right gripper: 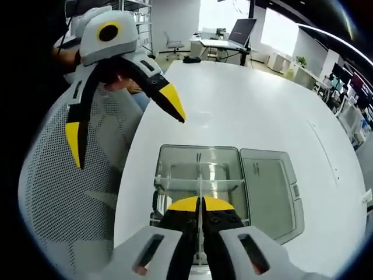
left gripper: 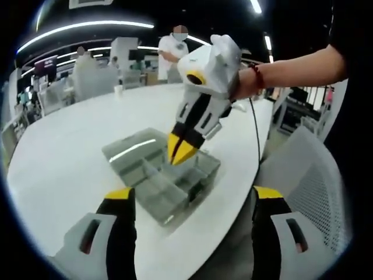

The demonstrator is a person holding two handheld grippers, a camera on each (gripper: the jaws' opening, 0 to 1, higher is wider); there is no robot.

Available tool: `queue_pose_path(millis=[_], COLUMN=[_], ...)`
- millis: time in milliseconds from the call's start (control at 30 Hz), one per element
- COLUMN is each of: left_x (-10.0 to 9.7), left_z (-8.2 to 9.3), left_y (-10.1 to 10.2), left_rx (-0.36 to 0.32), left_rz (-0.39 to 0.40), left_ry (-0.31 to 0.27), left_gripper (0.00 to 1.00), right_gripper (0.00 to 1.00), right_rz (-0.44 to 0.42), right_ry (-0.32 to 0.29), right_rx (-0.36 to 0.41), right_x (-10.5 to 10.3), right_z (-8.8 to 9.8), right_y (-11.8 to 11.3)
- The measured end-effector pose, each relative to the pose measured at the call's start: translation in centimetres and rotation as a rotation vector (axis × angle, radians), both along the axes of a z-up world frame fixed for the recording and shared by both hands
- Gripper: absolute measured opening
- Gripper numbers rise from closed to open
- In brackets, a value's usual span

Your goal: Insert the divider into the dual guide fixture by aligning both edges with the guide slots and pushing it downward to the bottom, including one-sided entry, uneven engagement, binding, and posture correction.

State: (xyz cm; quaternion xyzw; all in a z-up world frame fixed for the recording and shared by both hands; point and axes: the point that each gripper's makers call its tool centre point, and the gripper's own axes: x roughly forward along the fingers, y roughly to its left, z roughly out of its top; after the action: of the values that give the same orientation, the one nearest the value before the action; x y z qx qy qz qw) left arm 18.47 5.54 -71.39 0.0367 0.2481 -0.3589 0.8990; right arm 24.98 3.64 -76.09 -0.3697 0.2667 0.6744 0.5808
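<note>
— What surrounds the white table (right gripper: 245, 111)?
— An open office. A grey mesh chair (right gripper: 70, 192) stands just beside its near edge; beyond its far end sit desks with a monitor (right gripper: 240, 30) and bright windows (right gripper: 217, 13).
— Lighting?
— Long ceiling strips (left gripper: 81, 29) above it, perhaps curved only by the lens.

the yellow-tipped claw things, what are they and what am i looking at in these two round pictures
They are hand-held grippers, one in each of a person's hands, each carrying a fisheye camera that looks along its own jaws. In the left gripper view, the left gripper is open, and the right gripper reaches down into a clear plastic compartment box on a white table. In the right gripper view, the right gripper is shut on a thin clear divider over that box, whose lid lies open.
</note>
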Motion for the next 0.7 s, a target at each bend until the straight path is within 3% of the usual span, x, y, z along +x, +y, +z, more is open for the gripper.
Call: queue_pose_path(millis=[267,700], left_x=[0.0,-0.1], left_z=[-0.1,-0.4], left_y=[0.0,-0.1], left_rx=[-0.001,-0.004], left_rz=[-0.004,-0.004], left_ry=[0.006,0.017], left_gripper=[0.79,0.79], right_gripper=[0.00,0.00], right_rz=[-0.017,-0.010], right_ry=[-0.005,0.005], right_rx=[-0.080,-0.129], right_x=[0.0,0.2], right_z=[-1.0,-1.8], right_y=[-0.1,-0.1])
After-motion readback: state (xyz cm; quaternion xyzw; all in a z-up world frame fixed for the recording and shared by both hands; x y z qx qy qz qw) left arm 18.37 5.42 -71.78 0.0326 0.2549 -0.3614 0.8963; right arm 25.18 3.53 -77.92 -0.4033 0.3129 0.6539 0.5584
